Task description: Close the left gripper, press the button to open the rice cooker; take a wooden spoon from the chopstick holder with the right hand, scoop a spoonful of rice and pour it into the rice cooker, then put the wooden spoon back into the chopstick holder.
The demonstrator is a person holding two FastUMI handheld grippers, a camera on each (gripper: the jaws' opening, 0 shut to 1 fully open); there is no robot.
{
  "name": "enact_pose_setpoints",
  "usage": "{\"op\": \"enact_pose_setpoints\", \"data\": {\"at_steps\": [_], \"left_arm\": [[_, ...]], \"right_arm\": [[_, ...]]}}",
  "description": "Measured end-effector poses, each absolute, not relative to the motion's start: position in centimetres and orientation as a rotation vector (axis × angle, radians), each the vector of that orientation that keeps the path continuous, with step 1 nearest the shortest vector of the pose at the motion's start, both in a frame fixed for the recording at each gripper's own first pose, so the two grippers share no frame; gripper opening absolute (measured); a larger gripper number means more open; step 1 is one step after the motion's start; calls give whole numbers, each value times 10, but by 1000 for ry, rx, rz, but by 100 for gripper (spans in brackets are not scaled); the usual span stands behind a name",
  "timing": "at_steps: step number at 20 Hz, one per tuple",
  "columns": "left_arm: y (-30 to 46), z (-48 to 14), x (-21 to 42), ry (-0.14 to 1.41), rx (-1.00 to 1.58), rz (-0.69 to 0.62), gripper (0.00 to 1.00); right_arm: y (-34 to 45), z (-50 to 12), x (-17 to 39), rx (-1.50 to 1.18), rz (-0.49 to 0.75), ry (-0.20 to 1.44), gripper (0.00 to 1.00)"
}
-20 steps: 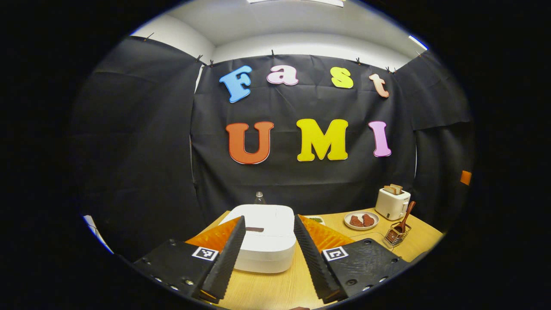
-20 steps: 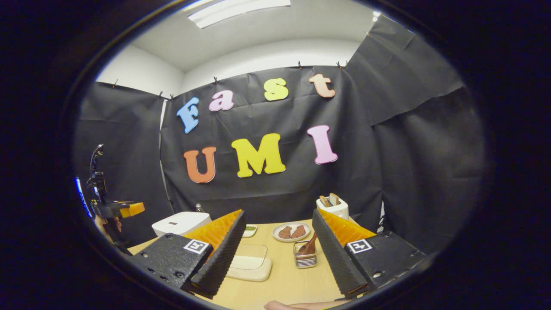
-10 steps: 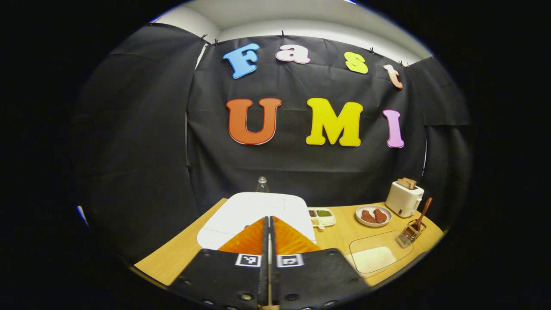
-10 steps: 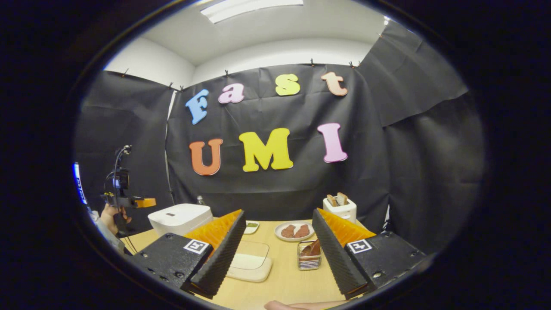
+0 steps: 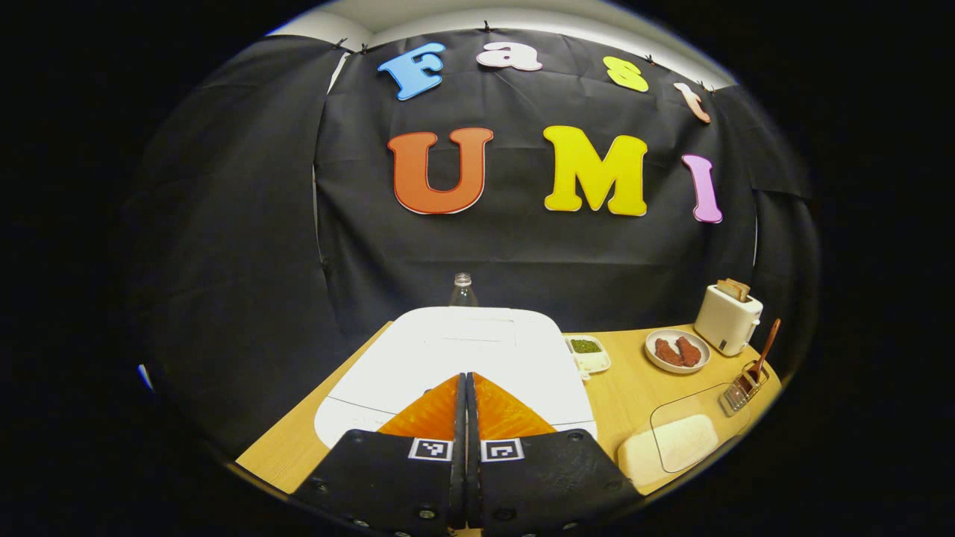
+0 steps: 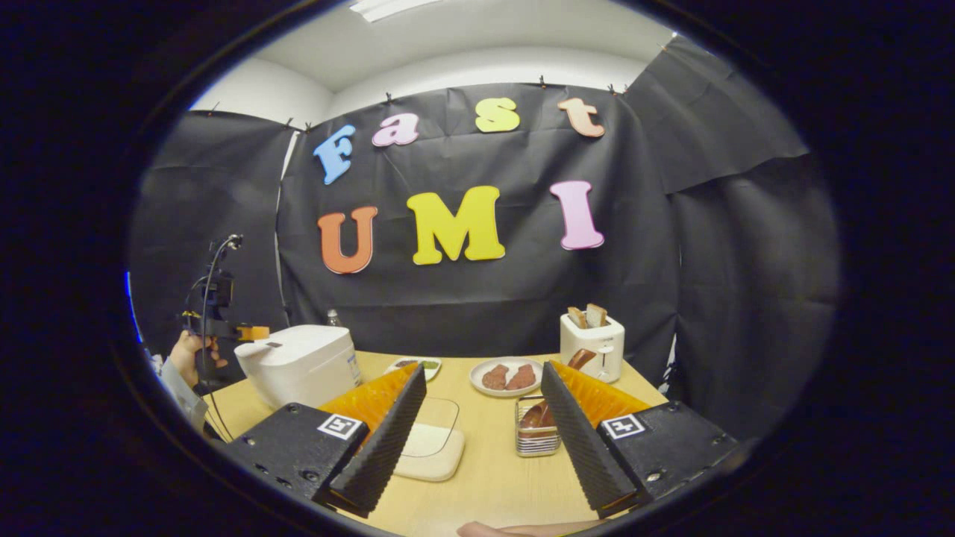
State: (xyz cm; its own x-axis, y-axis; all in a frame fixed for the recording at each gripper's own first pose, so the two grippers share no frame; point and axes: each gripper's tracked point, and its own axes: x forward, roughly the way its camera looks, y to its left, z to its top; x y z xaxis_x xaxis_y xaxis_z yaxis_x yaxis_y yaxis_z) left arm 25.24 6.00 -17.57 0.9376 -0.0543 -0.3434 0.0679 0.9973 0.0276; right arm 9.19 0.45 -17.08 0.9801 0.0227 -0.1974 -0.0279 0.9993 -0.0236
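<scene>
The white rice cooker (image 5: 477,350) sits with its lid down, right in front of my left gripper (image 5: 466,380). That gripper is shut, its orange fingers pressed together over the lid's front edge and hiding the button. In the right gripper view the cooker (image 6: 298,365) stands at the left, with the left gripper (image 6: 254,333) at its top corner, held by a hand (image 6: 186,350). My right gripper (image 6: 483,369) is open and holds nothing. The wire chopstick holder (image 6: 537,438) with the wooden spoon (image 6: 578,359) stands between its fingers, farther off. The lidded rice box (image 6: 429,453) lies nearby.
On the wooden table (image 6: 492,485) stand a toaster (image 6: 593,343) with bread, a plate of meat (image 6: 507,375) and a small divided dish (image 6: 414,365). A clear bottle (image 5: 462,289) rises behind the cooker. The holder (image 5: 739,394) and rice box (image 5: 671,440) lie at the table's right.
The left gripper went from open to shut and moved forward and down onto the cooker's lid. The right gripper drifted a little closer to the table.
</scene>
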Motion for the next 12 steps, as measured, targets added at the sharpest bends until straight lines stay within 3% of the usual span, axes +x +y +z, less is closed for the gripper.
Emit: {"op": "enact_pose_setpoints", "data": {"at_steps": [12], "left_arm": [[69,-203,254,562,23,0,1]], "right_arm": [[7,-180,93,-62,63,202,100]]}}
